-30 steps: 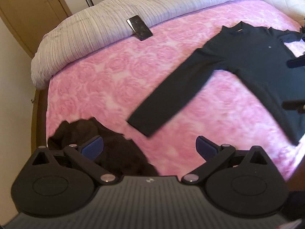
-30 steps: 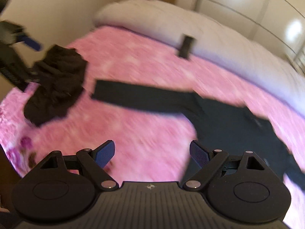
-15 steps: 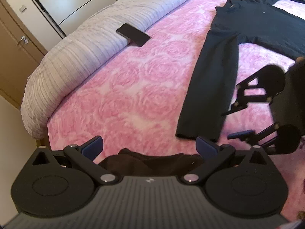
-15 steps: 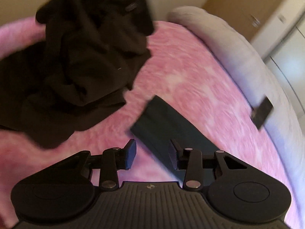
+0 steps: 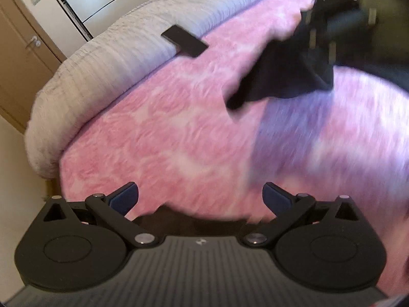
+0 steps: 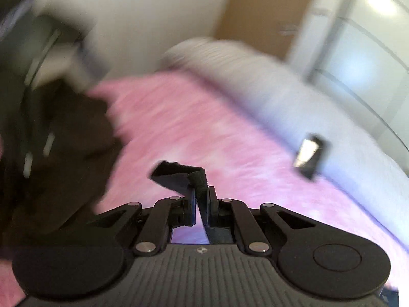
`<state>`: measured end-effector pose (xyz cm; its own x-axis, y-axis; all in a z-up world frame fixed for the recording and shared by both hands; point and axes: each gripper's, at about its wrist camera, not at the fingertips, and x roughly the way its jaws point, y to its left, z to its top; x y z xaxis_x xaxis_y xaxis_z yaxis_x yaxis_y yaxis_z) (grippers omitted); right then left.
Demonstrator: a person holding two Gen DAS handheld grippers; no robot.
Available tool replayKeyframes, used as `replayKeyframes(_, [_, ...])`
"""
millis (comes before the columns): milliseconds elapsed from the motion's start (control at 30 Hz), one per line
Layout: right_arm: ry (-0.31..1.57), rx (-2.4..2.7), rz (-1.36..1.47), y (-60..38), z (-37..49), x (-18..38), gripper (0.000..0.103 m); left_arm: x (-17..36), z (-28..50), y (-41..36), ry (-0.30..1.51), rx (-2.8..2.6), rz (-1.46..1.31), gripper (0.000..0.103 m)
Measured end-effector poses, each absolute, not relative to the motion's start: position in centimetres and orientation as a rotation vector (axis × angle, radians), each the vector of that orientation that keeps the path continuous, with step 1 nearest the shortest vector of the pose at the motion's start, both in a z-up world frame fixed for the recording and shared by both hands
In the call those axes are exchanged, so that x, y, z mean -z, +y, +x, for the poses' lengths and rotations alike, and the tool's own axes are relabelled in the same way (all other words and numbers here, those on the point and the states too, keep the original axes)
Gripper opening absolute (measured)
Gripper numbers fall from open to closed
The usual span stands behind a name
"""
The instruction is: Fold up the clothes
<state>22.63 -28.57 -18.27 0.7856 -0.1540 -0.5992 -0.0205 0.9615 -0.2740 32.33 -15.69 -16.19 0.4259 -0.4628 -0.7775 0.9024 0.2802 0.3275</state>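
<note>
the folding was judged barely begun: the right gripper (image 6: 200, 199) was clamped on the black sleeve cuff (image 6: 179, 175), lifted over the pink bedspread (image 5: 179, 128) toward its middle, while the left gripper (image 5: 199, 197) was spread, empty, above a crumpled dark garment (image 6: 64, 153) at the bed's near edge.

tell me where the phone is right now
The phone lies upper centre in the left wrist view, on the seam where the grey pillow roll meets the pink blanket; the right wrist view shows it at right.
</note>
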Motion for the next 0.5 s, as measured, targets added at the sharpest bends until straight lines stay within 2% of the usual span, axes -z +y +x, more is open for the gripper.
replayKeyframes(167, [0.490,0.361,-0.081,-39.3,15.7,11.5,0.005,16.1,28.3,-23.8,0.580,1.116,0.864,0.102])
replayKeyframes(267, [0.411,0.598,0.039,-47.1,9.6,10.0,0.005,15.9,24.9,-29.5,0.547,1.201,0.865,0.102])
replayKeyframes(400, [0.439,0.868,0.280,-58.6,1.5,13.9,0.006,17.8,20.0,-37.1,0.526,1.280,0.920,0.102])
replayKeyframes(500, [0.510,0.957,0.388,-65.4,-3.1,18.9,0.006,20.4,16.7,-42.8,0.549,1.305,0.954,0.102])
